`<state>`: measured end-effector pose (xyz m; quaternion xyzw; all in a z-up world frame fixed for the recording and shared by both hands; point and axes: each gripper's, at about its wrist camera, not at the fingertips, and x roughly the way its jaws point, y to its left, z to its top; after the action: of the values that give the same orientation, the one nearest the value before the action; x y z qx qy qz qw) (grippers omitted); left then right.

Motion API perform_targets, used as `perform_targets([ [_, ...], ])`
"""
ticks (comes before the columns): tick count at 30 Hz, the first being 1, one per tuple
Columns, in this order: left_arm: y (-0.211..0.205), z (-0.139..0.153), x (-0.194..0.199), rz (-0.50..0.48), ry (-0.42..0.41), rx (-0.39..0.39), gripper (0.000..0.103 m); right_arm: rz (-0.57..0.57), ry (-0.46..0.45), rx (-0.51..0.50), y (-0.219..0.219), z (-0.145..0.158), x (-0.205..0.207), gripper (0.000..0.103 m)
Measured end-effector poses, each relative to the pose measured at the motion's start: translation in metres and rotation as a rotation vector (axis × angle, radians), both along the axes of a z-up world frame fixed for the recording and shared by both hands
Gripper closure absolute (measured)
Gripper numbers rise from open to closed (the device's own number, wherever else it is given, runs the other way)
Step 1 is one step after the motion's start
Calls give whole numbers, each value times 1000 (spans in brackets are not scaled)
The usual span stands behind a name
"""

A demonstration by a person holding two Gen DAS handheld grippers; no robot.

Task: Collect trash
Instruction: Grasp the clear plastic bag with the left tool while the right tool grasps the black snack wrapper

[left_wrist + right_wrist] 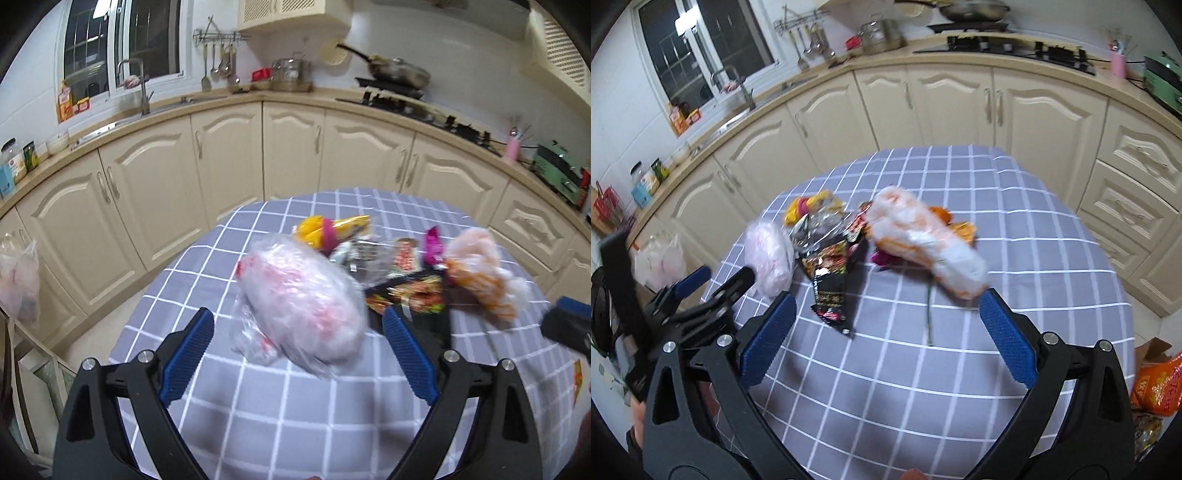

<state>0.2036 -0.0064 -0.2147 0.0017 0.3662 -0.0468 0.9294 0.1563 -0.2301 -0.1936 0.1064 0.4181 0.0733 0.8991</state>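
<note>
Grey checked cloth covers the desk (280,413), where a pink-printed plastic bag (301,301), an orange-and-white bag (925,242), snack wrappers (829,266) and a thin stem (929,314) lie heaped together; left claw (297,356) and right claw (886,332) both hover spread wide, gripping nothing
</note>
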Motion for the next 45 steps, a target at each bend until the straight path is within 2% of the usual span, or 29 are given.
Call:
perform_targets([
  [3, 2, -17, 21, 8, 41, 12, 12, 22, 30, -14, 14, -12, 13, 6],
  [7, 3, -31, 37, -28, 82, -50, 13, 85, 73, -28, 37, -34, 33, 6],
  [9, 5, -36, 42, -50, 107, -87, 29, 101, 93, -47, 44, -45, 41, 6],
  [11, 8, -37, 42, -70, 112, -111, 36, 102, 116, -64, 50, -58, 49, 6],
  [13, 9, -36, 41, -87, 108, -107, 39, 110, 123, -64, 51, -64, 51, 25],
  [14, 9, -36, 39, -91, 107, -107, 40, 113, 105, -83, 53, -63, 49, 29],
  [16, 10, -36, 32, -95, 104, -97, 41, 135, 102, -73, 52, -62, 45, 66],
  [18, 13, -36, 27, -97, 104, -95, 42, 143, 108, -49, 49, -62, 41, 73],
  [23, 17, -33, 4, -112, 104, -79, 42, 175, 113, -7, 39, -63, 22, 74],
  [24, 16, -33, -1, -117, 105, -75, 42, 177, 115, 3, 38, -63, 19, 71],
  [25, 16, -32, -4, -122, 106, -72, 42, 180, 116, 3, 37, -63, 18, 53],
  [27, 11, -32, -11, -146, 105, -53, 41, 170, 91, -46, 39, -60, 16, 29],
  [30, 2, -31, -10, -153, 103, -18, 37, 167, 75, -70, 41, -58, 27, 29],
  [32, 1, -32, -4, -150, 110, -33, 37, 174, 81, -99, 44, -63, 37, 31],
  [34, 0, -35, 0, -148, 121, -52, 41, 176, 75, -132, 48, -66, 39, 70],
  [35, 0, -34, 0, -151, 122, -66, 43, 182, 78, -102, 46, -65, 38, 75],
  [37, 0, -29, -5, -161, 117, -89, 45, 183, 63, -24, 38, -59, 30, 77],
  [39, -1, -26, -12, -167, 103, -77, 46, 181, 32, -21, 35, -53, 20, 77],
  [45, -10, -7, -39, -192, 64, -91, 47, 165, -28, 83, 2, -29, -7, 77],
])
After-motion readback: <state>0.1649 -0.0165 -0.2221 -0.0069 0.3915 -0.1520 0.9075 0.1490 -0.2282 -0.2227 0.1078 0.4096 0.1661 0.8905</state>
